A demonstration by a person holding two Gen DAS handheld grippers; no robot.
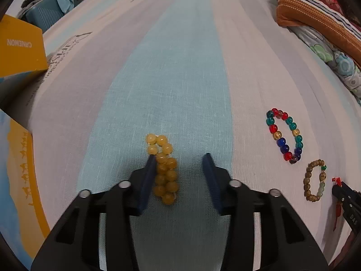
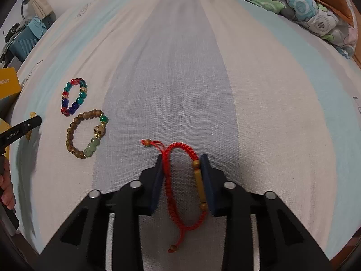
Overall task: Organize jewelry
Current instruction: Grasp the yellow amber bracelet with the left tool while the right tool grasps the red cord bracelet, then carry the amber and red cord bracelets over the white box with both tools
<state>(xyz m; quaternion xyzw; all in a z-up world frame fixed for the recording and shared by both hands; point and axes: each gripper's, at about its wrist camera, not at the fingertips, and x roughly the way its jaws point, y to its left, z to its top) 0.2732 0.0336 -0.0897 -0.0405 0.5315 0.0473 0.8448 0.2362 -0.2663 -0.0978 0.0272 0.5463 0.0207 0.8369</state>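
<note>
A yellow bead bracelet [image 1: 163,169] lies folded on the blue stripe of the bedsheet, between the fingers of my left gripper [image 1: 179,158], against the left finger; the jaws are open. A multicoloured glass bead bracelet [image 1: 284,133] and a brown wooden bead bracelet [image 1: 314,180] lie to the right; they also show in the right wrist view, multicoloured bracelet [image 2: 74,96] and wooden one [image 2: 86,133]. A red braided cord bracelet [image 2: 180,180] with a gold tube lies between the fingers of my right gripper [image 2: 181,158], which touch its two sides.
A yellow cardboard box [image 1: 18,49] and a blue-and-yellow box [image 1: 20,180] stand at the left edge of the bed. Folded pillows and quilts [image 1: 315,18] lie at the far right. A blue case [image 1: 42,13] stands beyond the bed at the far left.
</note>
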